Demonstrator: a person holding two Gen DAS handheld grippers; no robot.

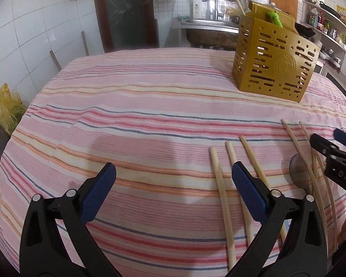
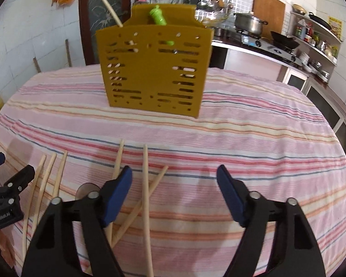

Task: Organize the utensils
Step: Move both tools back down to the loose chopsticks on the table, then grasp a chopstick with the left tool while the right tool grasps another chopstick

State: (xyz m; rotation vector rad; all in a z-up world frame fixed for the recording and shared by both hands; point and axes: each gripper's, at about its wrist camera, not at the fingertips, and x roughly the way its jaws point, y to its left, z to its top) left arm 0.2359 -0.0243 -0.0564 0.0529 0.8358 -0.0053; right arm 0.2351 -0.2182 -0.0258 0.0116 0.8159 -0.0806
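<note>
Worktop (image 1: pixel 126 115) carries a pink striped cloth (image 2: pixel 253 150), running to its far edge.

Yellow slotted utensil holder (image 2: pixel 153 69) stands upright at the far side of the worktop, well apart from both grippers. It has a round embossed emblem on its front in the left view, not readable. One chopstick (image 2: pixel 110 10) leans out of its left end; a green handled utensil (image 2: pixel 158 16) pokes out the top near the middle.

Left gripper (image 1: pixel 173 184) hovers low over the near part of the cloth, jaws spread wide, nothing between them. Its right pad (image 1: pixel 246 189) sits over one of three loose chopsticks (image 1: pixel 221 184) that lie roughly parallel beside it. Housing reads "GenRobot.AI" in the right view.

Right gripper (image 2: pixel 173 196) is just beside it, jaws also spread and empty. Housing shows "DAS" in the left view, the rest cut off.

Three more chopsticks (image 2: pixel 145 196) lie under and between the right gripper's jaws, two of them crossing. A spoon (image 1: pixel 299 170) lies bowl up among them, bowl near the left finger of the right gripper and partly hidden by it in the right view.

Background: stove with pot and wok on a side counter, hanging ladles; the labels there are too small to read.
</note>
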